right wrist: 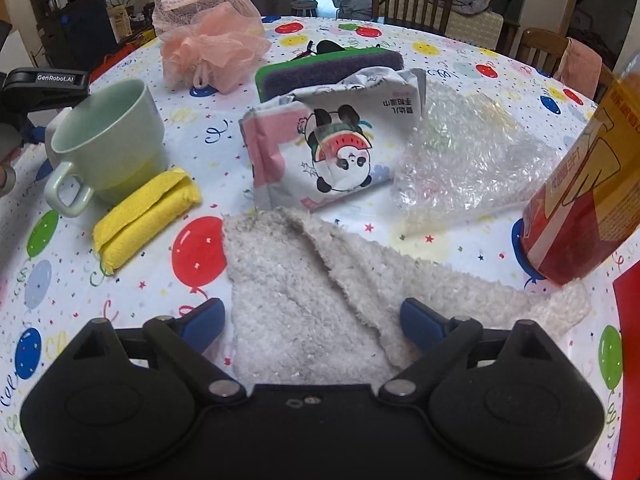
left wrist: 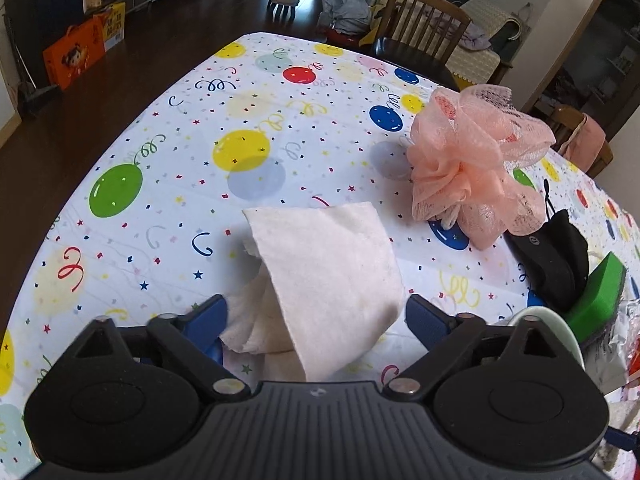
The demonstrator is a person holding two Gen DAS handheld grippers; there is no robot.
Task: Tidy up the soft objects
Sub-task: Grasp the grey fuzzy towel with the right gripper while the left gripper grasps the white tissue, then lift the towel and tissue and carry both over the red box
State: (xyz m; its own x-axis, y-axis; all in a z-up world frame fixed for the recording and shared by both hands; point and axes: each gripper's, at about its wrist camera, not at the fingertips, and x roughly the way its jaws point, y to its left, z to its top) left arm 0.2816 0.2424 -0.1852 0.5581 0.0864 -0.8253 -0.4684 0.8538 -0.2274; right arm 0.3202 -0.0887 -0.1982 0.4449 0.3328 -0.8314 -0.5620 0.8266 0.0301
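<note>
So both grippers are down low over the table (left wrist: pixel 168 128), which has a white cloth printed with coloured balloons and confetti.

The left gripper (left wrist: pixel 316 316) has its blue-tipped jaws spread wide, either side of a crumpled white paper towel (left wrist: pixel 320 280) lying on the cloth. The pads don't look like they're pressing on it. Off to the right sits a fluffy peach-pink mesh bath pouf (left wrist: pixel 476 160), with a black pouch-like thing (left wrist: pixel 556 264) just beside it and a green scrub sponge (left wrist: pixel 596 300) touching that.

The right gripper (right wrist: pixel 312 320) is spread wide too, straddling a fuzzy off-white fleece cloth (right wrist: pixel 304 280) lying rumpled flat on the table; no squeeze on it that I can see. To the left there's a folded yellow microfibre cloth (right wrist: pixel 144 216) right up against a pale green ceramic mug (right wrist: pixel 108 140). Further back: a panda-print tissue pack (right wrist: pixel 332 140), a crinkled sheet of clear bubble wrap (right wrist: pixel 468 152), and an orange-red bottle (right wrist: pixel 588 184) at the right edge.
</note>
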